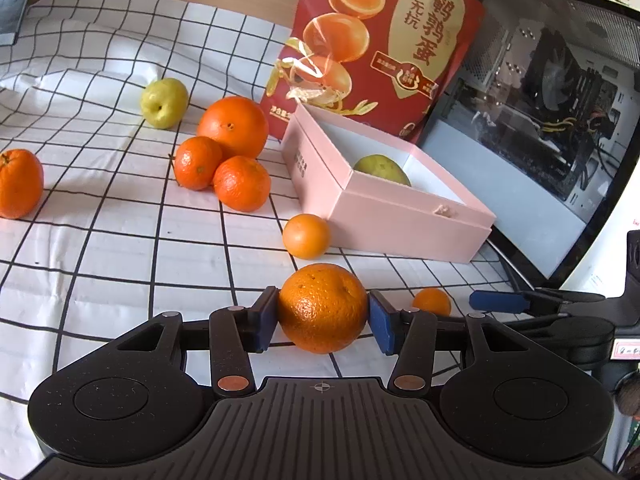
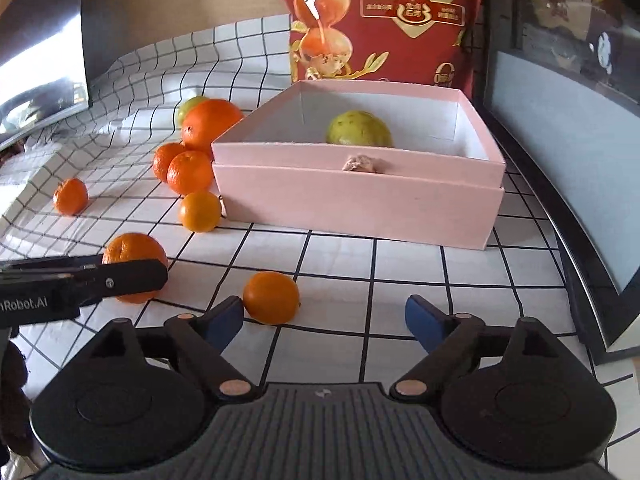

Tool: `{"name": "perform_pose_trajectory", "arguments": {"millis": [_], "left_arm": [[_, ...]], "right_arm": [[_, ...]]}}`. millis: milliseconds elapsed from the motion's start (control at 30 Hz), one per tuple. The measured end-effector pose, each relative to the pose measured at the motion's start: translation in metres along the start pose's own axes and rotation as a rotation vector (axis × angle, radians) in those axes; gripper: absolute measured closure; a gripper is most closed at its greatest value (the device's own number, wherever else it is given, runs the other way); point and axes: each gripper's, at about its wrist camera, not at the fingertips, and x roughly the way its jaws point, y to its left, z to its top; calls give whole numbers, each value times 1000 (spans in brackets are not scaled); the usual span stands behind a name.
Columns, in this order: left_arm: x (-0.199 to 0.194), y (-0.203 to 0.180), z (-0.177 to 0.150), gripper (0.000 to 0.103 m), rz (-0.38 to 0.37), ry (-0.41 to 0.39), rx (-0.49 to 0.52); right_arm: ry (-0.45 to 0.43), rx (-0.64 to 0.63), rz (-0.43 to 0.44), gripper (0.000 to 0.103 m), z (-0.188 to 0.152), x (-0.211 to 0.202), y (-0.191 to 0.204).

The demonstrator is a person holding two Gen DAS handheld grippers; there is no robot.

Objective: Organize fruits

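Note:
My left gripper (image 1: 323,320) is shut on an orange (image 1: 323,307) just above the checked cloth; it also shows in the right wrist view (image 2: 134,266) behind the left gripper's finger. My right gripper (image 2: 324,320) is open and empty, with a small orange (image 2: 271,297) close to its left finger. A pink box (image 1: 384,216) (image 2: 360,208) holds one green fruit (image 1: 382,170) (image 2: 359,128). Several loose oranges (image 1: 236,128) and a green fruit (image 1: 164,103) lie left of the box.
A red printed bag (image 1: 380,40) stands behind the box. A dark glass-sided computer case (image 1: 540,140) stands right of the box. One orange (image 1: 18,183) lies far left on the cloth. Another small orange (image 1: 306,236) lies by the box corner.

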Motion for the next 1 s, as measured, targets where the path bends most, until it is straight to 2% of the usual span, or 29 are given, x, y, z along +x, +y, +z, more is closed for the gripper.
{"name": "perform_pose_trajectory", "arguments": {"millis": [200,367,600,800,900,1000], "left_arm": [[-1,0,-1,50,17,-4,7],[-2,2,-1,50,20,-10,2],[1,-5,0,50,6,28,44],[2,-21,-1,50,60,55,116],[0,-28,-3,50,64,67,142],[-2,-36,-6,50,94,69,183]], "right_arm": [[19,-37,-9,8,1,3,5],[47,-50,-18,0,3,7,7],[73,-86,20,0,3,5,2],[62,-114,57,1,4,5,0],[37,-123,56,15,8,7,2],[17,-137,72,43,10,6,5]]}}
